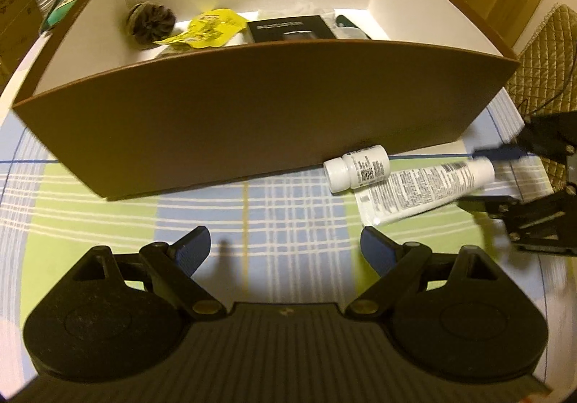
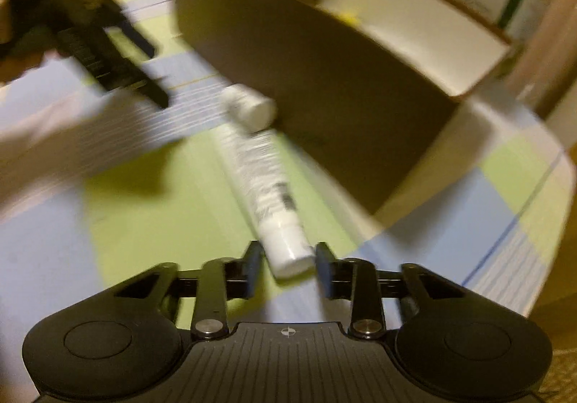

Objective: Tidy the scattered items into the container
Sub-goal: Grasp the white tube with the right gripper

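Left claw (image 1: 285,251): released, jaws wide, nothing between them, hovering over bare checked cloth on the surface (image 1: 108,208). Container (image 1: 252,122), a brown box with white inside, sits straight ahead of it, near wall facing the claw.

Done so far, as judged from contents: a dark round object (image 1: 149,21), a yellow packet (image 1: 209,28), a black card or box (image 1: 288,29) and some pale items at the right end are already inside.

Left to do: two items outside, ahead and right of the left claw. White bottle (image 1: 355,167) lies on its side against the foot of the box wall. White tube (image 1: 425,190) lies touching it, cap end pointing away to the right.

Right claw (image 2: 288,264): jaws narrowed around the tube's cap end (image 2: 288,251); view is blurred, so pad contact can't be confirmed. Probably mid-grasp.

Clearance: box wall is tall, so the tube must go up and over the rim. Bottle is tight to the wall, little finger room on that side. Open cloth on the near side. The two claws are close; collision risk.
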Demonstrator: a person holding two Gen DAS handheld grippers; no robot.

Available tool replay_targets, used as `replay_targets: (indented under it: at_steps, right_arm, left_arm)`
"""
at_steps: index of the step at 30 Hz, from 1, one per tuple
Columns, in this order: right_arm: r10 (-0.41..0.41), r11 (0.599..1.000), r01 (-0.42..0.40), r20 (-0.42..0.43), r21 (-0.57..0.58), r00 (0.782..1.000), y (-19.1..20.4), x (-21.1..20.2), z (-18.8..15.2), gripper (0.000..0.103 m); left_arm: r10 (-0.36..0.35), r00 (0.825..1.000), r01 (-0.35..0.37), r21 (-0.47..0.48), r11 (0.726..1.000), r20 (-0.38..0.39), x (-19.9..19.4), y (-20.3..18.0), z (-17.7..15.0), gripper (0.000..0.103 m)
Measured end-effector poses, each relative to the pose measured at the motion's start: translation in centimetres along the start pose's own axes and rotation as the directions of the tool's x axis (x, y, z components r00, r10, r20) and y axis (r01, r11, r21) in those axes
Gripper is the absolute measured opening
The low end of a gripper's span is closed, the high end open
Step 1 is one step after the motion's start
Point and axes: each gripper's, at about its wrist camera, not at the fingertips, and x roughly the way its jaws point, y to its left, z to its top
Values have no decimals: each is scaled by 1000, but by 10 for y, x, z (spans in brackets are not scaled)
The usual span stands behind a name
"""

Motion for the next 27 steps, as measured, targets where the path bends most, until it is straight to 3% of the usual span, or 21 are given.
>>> replay_targets:
  at_steps: [2, 4, 5, 8, 9, 11, 13, 14, 22, 25, 27]
  right_arm:
    - [52, 999, -53, -37, -6, 998, 10, -5, -5, 26]
    - [31, 999, -30, -31, 11, 999, 19, -9, -9, 26]
    - [13, 999, -13, -15, 31, 1000, 21, -10, -9, 30]
    - [-10, 995, 6, 35, 102, 999, 24, -11, -3, 54]
    - [-13, 993, 7, 51, 119, 999, 25, -9, 1, 54]
    - [-28, 991, 21, 53, 133, 998, 28, -2, 7, 54]
    - [-37, 988, 29, 51, 149, 998, 29, 3, 10, 42]
    - [-46, 986, 38, 45, 162, 998, 30, 5, 10, 30]
    - [-40, 972, 37, 7, 231, 999, 50, -13, -4, 28]
    - [-89, 949, 94, -30, 302, 996, 54, -19, -12, 28]
    - [-146, 911, 157, -59, 381, 988, 50, -22, -20, 28]
  left_arm:
    - [8, 1000, -8, -13, 1000, -3, -2, 6, -3, 88]
    - [14, 1000, -15, -25, 1000, -6, -4, 11, -5, 88]
    - [18, 1000, -18, -30, 999, -7, -4, 13, -5, 88]
    - [23, 1000, -23, -39, 999, -5, -8, 17, -7, 88]
    - [25, 1000, -25, -39, 999, -4, -9, 17, -7, 88]
    - [26, 1000, -26, -35, 999, 0, -12, 16, -7, 88]
    - [25, 1000, -25, -31, 999, 6, -15, 15, -7, 88]
    - [24, 1000, -24, -29, 999, 9, -17, 14, -8, 88]
    - [19, 1000, -18, -39, 999, 20, -26, 18, -16, 88]
    - [4, 1000, -4, -40, 999, 13, -25, 16, -19, 88]
    - [-7, 1000, 7, -31, 999, 13, -24, 12, -20, 88]
